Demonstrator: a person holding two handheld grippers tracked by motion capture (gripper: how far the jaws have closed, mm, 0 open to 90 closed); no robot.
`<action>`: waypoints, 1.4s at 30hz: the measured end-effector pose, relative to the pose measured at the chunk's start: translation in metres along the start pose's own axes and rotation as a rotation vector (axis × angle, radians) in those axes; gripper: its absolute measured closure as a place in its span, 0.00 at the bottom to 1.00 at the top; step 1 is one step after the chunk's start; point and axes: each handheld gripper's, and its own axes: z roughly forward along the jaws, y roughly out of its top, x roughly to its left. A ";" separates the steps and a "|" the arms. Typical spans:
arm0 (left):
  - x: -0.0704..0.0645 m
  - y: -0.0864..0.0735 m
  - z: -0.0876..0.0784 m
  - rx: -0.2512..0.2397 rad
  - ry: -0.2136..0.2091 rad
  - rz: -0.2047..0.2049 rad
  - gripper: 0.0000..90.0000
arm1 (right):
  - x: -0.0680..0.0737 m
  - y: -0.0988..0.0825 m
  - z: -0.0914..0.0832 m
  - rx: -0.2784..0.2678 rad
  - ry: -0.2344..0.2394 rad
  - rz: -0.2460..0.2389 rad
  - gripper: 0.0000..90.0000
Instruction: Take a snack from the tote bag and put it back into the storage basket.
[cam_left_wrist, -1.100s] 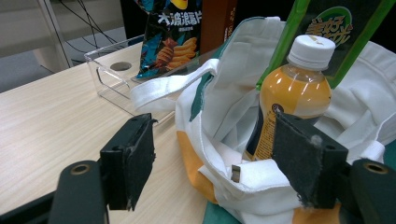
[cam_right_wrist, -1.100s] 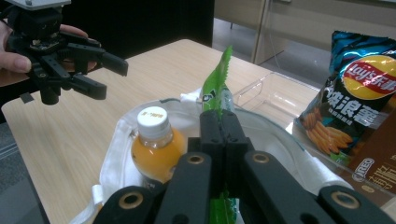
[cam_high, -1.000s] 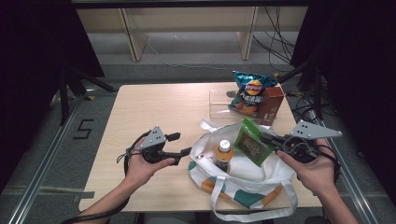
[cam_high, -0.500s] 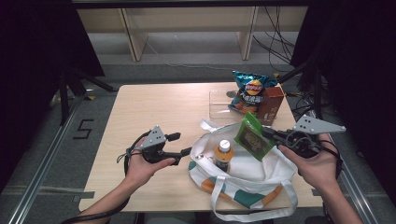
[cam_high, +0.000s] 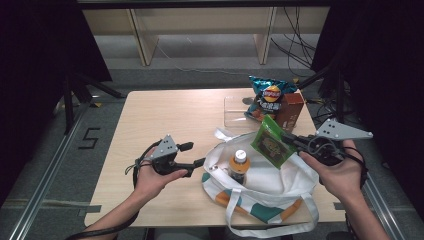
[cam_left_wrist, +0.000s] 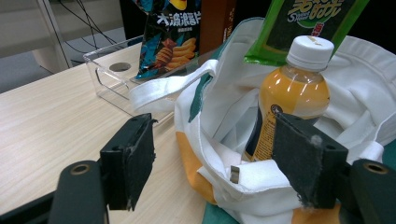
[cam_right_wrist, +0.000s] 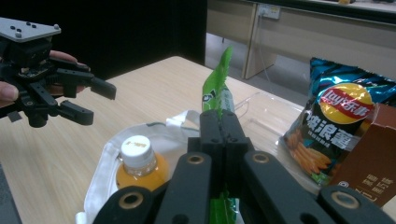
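Observation:
A white tote bag (cam_high: 280, 182) with teal and orange patches lies open at the table's front. An orange drink bottle (cam_high: 239, 162) with a white cap stands inside it. My right gripper (cam_high: 294, 141) is shut on the edge of a green snack packet (cam_high: 270, 143) and holds it tilted above the bag's mouth. In the right gripper view the packet (cam_right_wrist: 216, 91) stands edge-on above the shut gripper (cam_right_wrist: 219, 122). My left gripper (cam_high: 192, 155) is open at the bag's left rim. In the left gripper view the bag rim (cam_left_wrist: 233, 179) and bottle (cam_left_wrist: 287, 93) lie between the wide pads (cam_left_wrist: 135, 158), untouched.
A blue chips bag (cam_high: 269, 96) leans on a brown box (cam_high: 291, 108) at the back right, beside a clear plastic tray (cam_high: 235, 111). The wooden table (cam_high: 165, 115) stretches bare to the left. Dark curtains and shelving stand beyond.
My right hand has lifted slightly with the green packet still in its jaws. The left gripper, the bag and the bottle have stayed put.

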 end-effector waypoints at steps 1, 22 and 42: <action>0.000 0.000 0.000 0.000 0.000 0.000 0.33 | 0.000 0.001 0.000 -0.006 -0.004 -0.004 1.00; 0.000 0.000 0.000 -0.002 0.000 -0.002 0.33 | -0.007 0.020 -0.002 -0.087 -0.039 -0.036 1.00; 0.000 0.000 0.000 0.000 -0.001 0.000 0.33 | -0.019 0.031 0.004 -0.133 -0.067 -0.020 1.00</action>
